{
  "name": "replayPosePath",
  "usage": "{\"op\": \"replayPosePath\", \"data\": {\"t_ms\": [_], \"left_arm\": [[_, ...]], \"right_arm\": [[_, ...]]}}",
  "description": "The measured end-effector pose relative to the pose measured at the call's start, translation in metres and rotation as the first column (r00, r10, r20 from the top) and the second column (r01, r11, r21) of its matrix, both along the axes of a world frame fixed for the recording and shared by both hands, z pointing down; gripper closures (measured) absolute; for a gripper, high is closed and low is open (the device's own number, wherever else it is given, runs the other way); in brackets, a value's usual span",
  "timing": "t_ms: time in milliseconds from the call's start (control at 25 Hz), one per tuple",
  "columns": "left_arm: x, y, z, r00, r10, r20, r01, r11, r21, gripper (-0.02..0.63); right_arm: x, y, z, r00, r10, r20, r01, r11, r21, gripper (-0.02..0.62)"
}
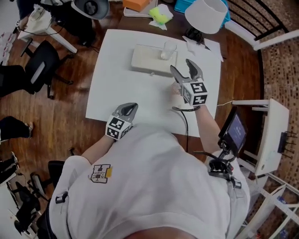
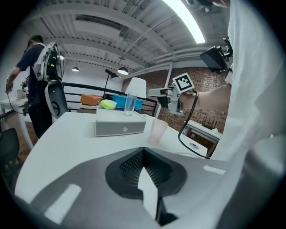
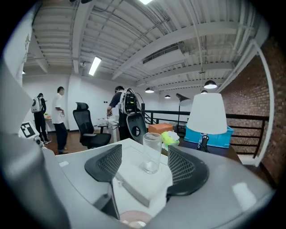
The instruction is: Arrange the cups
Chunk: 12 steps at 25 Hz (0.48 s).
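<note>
Cups: 2 in sight. Clear glass (image 1: 168, 49) stands upright on top of a flat white box (image 1: 148, 61), at the box's right end as head view shows it. Box lies on the desk (image 1: 121, 88) near the far edge, approx. mid-width. Pink cup (image 2: 157, 130) stands upright on the desk itself, just beside the box's near right corner and apart from the glass.

R gripper (image 1: 180, 65): held above the desk, right of centre, pointing toward the box. Jaws wide apart, nothing gripped, pads touching nothing. In its own view the glass shows in the gap betw. the jaws but farther off, up on the box. Pink cup shows there only as a bit of rim at the bottom edge, below the jaws.

L gripper (image 1: 130, 108): at the desk's near edge, left of centre, well apart from box & both cups. Jaws fully together, pads meeting w/ nothing betw. them.

Past the desk's far edge: white lamp (image 1: 206, 14), blue bin (image 1: 184, 5), orange block (image 1: 136, 3), green item (image 1: 159, 16). Office chair (image 1: 42, 63) stands left of the desk on wood floor (image 1: 60, 116). People (image 3: 59, 116) in the background of the gripper views, too small for detail.
</note>
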State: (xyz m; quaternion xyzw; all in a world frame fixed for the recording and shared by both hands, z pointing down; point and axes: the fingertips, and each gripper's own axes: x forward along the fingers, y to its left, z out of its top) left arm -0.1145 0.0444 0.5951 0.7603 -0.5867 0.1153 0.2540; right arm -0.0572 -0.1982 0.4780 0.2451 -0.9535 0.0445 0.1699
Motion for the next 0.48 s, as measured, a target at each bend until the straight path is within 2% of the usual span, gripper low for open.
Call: {"op": "replayPosePath", "data": {"t_ms": [240, 480], "left_arm": [[0.011, -0.013, 0.000, 0.998, 0.056, -0.031, -0.056, 0.998, 0.021, 0.606], [0.023, -0.021, 0.001, 0.991, 0.133, -0.026, -0.132, 0.991, 0.023, 0.606]], "right_arm": [[0.032, 0.078, -0.002, 0.999, -0.031, 0.026, 0.031, 0.999, -0.014, 0.323], [0.060, 0.149, 0.051, 0.998, -0.049, -0.045, 0.045, 0.996, -0.080, 0.372]]}}
